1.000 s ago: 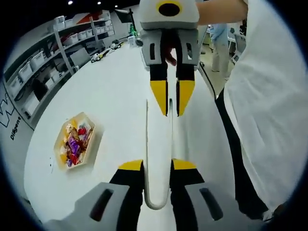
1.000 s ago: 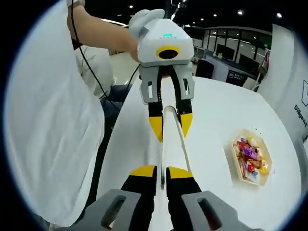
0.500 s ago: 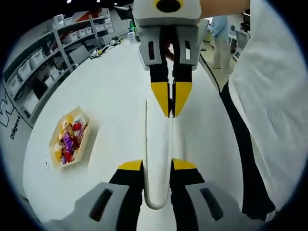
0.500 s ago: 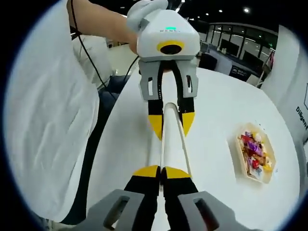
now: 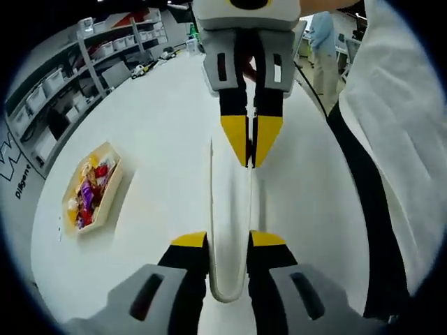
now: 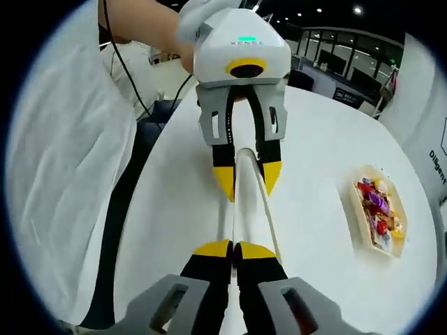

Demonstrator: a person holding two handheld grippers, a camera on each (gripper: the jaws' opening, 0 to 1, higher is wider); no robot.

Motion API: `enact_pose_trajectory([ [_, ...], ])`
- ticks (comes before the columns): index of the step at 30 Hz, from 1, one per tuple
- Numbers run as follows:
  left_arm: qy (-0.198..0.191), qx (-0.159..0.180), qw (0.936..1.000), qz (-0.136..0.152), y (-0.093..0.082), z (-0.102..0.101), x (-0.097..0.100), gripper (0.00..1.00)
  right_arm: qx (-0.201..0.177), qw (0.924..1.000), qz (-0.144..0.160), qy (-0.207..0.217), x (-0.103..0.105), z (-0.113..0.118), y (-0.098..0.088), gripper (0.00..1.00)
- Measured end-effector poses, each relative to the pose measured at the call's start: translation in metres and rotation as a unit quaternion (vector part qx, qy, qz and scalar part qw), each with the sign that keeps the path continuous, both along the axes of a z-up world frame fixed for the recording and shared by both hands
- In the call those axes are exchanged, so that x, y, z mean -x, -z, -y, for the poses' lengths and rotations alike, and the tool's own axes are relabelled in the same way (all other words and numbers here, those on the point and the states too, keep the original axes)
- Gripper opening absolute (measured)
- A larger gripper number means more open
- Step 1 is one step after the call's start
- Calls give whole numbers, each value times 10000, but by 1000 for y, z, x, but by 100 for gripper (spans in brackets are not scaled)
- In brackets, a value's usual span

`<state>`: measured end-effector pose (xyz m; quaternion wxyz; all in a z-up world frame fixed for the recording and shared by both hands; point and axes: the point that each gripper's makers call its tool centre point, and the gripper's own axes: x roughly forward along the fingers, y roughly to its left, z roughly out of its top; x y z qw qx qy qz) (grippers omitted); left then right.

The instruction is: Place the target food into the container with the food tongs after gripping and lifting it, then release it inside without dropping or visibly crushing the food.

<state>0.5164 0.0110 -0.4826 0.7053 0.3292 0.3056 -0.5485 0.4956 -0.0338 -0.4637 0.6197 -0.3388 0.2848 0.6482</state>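
Observation:
White food tongs (image 5: pixel 230 202) stretch between my two grippers above a white table (image 5: pixel 154 139). My left gripper (image 5: pixel 229 239) is shut on the tongs' wide rounded end. My right gripper (image 5: pixel 250 143) comes down from the top of the left gripper view, its yellow tips pressed together on the tongs' far end. In the right gripper view, my right gripper (image 6: pixel 234 248) is shut on the narrow end of the tongs (image 6: pixel 250 209), with the left gripper (image 6: pixel 248 180) facing it. A tan tray of wrapped sweets (image 5: pixel 91 188) lies on the table off to the side, and the tray (image 6: pixel 378 209) sits at the right there.
A person in a white shirt (image 5: pixel 398 105) stands close at the table's edge, and the shirt (image 6: pixel 63 139) fills the left of the right gripper view. Shelves with bins (image 5: pixel 63 91) line the far wall. A black cable (image 6: pixel 129 77) hangs near the arm.
The right gripper's tips have closed together on the tongs' end. Both views have shifted, so the tray now lies nearer each view's edge.

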Motion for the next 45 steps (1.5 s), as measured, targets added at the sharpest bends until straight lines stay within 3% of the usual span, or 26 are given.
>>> enact_pose_trajectory([
  [8, -8, -111, 9999, 21, 11, 1, 0, 17, 66, 10000, -37, 33, 0, 1, 11, 0],
  [25, 75, -227, 9997, 76, 15, 4, -19, 17, 47, 9997, -60, 232, -18, 4, 18, 0],
  [45, 30, -356, 9991, -213, 17, 5, -23, 18, 232, 9987, -191, 413, -25, 8, 30, 0],
])
